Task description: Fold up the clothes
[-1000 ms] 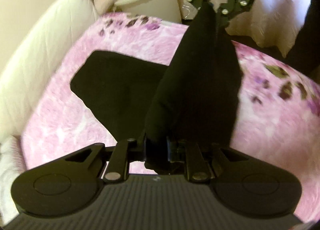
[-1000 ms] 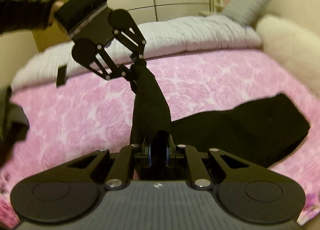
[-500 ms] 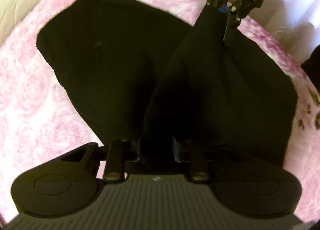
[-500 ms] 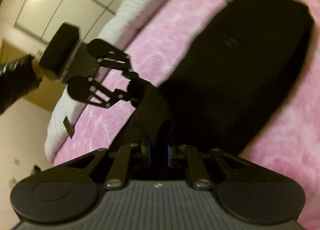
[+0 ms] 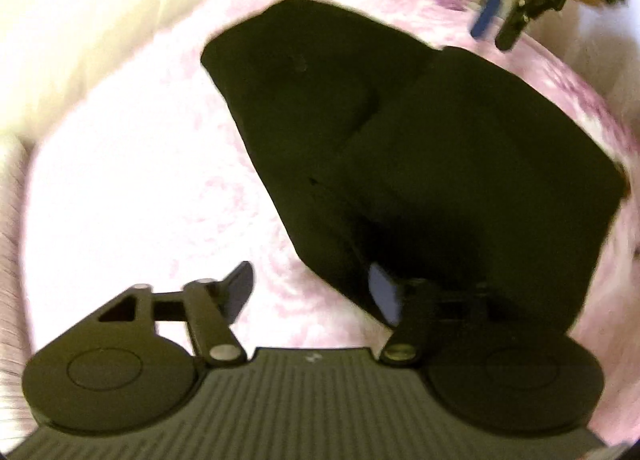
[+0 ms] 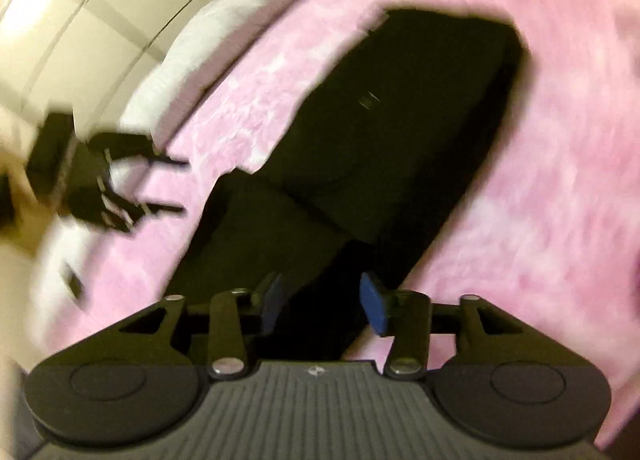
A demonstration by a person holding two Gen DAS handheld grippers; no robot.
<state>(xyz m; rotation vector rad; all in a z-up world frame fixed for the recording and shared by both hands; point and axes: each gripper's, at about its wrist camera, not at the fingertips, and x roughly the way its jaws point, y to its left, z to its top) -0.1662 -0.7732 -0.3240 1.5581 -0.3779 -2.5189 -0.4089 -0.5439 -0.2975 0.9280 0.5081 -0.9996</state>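
A black garment (image 5: 440, 160) lies folded over on itself on the pink fleece blanket (image 5: 140, 200). My left gripper (image 5: 312, 292) hovers at its near corner, jaws opening, with only blanket and the cloth's edge under the gap and nothing pinched. In the right wrist view the same garment (image 6: 400, 120) stretches away up the blanket (image 6: 540, 180). My right gripper (image 6: 323, 304) is over its near end, jaws opening, blue pads clear of the cloth. Each gripper also shows in the other's view: the right gripper (image 5: 516, 8) at top right, the left gripper (image 6: 120, 188) blurred at left.
A white padded cushion (image 5: 80, 40) borders the blanket in the left wrist view. The right wrist view shows a white duvet (image 6: 208, 40) along the bed's far edge, pale wardrobe doors (image 6: 80, 20) behind it, and a small dark object (image 6: 74, 280) on the bed at left.
Both grippers carried the lifted black cloth down over the flat part, then let go. Their jaws have opened, and the folded layer now lies flat on the garment.
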